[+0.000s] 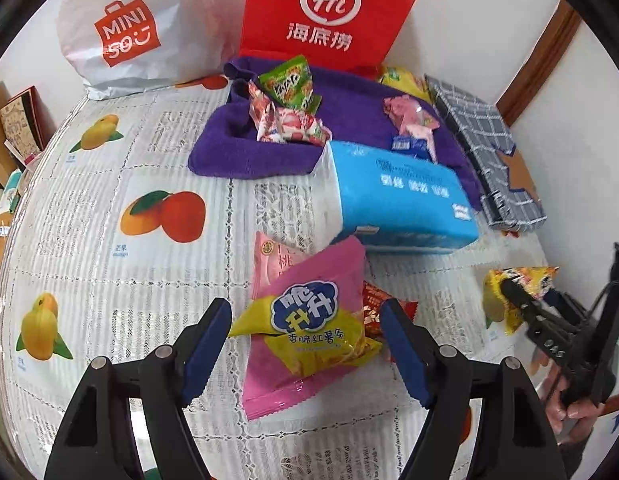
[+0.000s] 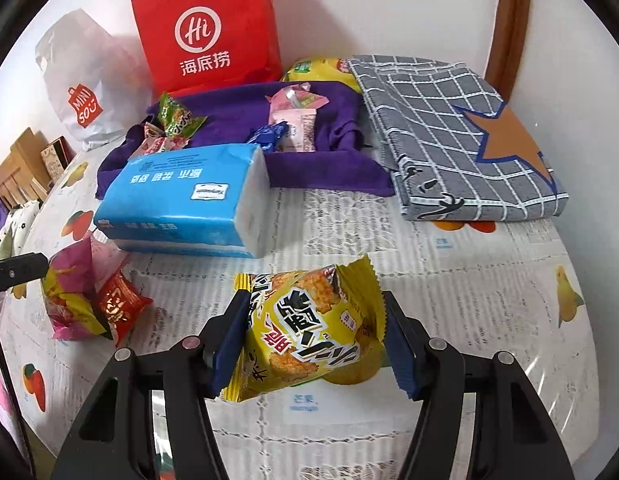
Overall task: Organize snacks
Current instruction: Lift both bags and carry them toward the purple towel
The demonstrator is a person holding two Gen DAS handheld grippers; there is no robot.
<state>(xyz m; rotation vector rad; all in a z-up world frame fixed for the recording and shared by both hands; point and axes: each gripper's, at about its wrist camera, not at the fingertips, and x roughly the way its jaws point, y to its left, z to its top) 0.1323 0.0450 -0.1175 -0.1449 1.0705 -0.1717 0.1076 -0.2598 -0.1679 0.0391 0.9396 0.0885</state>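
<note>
My left gripper [image 1: 305, 344] is open, its fingers on either side of a pink and yellow sweet-potato snack bag [image 1: 309, 328] lying on the tablecloth. A pale pink packet [image 1: 271, 262] and a red packet [image 1: 375, 308] lie under and beside it. My right gripper [image 2: 311, 340] is shut on a yellow rice-cracker packet [image 2: 309, 328], held just above the table; it also shows in the left wrist view [image 1: 509, 292]. A purple towel [image 1: 349, 120] at the back holds several small snack packets [image 1: 289, 108].
A blue tissue pack [image 1: 397, 196] lies in front of the purple towel. A grey checked cloth [image 2: 461, 136] lies at the right. A red paper bag [image 1: 329, 8] and a white Miniso bag [image 1: 125, 28] stand against the wall. The fruit-print tablecloth [image 1: 109, 200] covers the table.
</note>
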